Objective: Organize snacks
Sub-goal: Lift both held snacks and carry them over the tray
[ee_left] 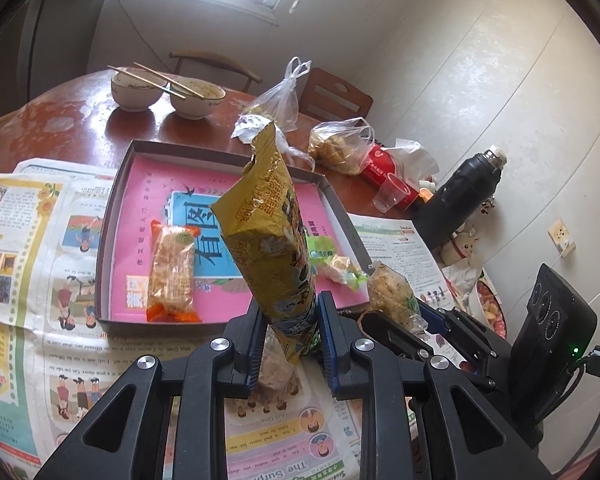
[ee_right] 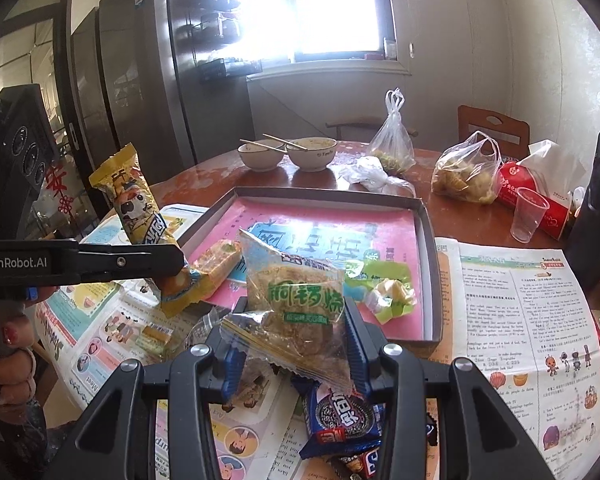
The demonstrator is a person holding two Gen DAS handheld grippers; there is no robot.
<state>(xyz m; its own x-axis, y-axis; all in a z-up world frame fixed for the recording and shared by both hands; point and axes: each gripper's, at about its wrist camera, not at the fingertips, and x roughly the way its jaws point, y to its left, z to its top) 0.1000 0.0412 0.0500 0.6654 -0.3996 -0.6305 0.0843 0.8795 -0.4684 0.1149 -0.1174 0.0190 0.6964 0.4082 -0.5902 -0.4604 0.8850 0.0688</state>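
Note:
My left gripper (ee_left: pixel 288 332) is shut on a tall yellow snack packet (ee_left: pixel 268 236) and holds it upright above the near edge of the shallow box (ee_left: pixel 112 216). The packet also shows in the right wrist view (ee_right: pixel 140 208). My right gripper (ee_right: pixel 296 344) is shut on a clear packet with green lettering (ee_right: pixel 296 300), held above the newspaper just in front of the box (ee_right: pixel 430 240). In the box lie an orange-ended cracker packet (ee_left: pixel 172 272) and a green-wrapped sweet (ee_left: pixel 332 260).
Blue cookie packets (ee_right: pixel 340 420) lie on the newspaper (ee_right: pixel 520 320) under my right gripper. Behind the box are two bowls with chopsticks (ee_left: pixel 164 92), plastic bags (ee_right: pixel 464 172), a red tissue pack (ee_right: pixel 536 204), a clear cup (ee_right: pixel 528 216) and a black flask (ee_left: pixel 460 192).

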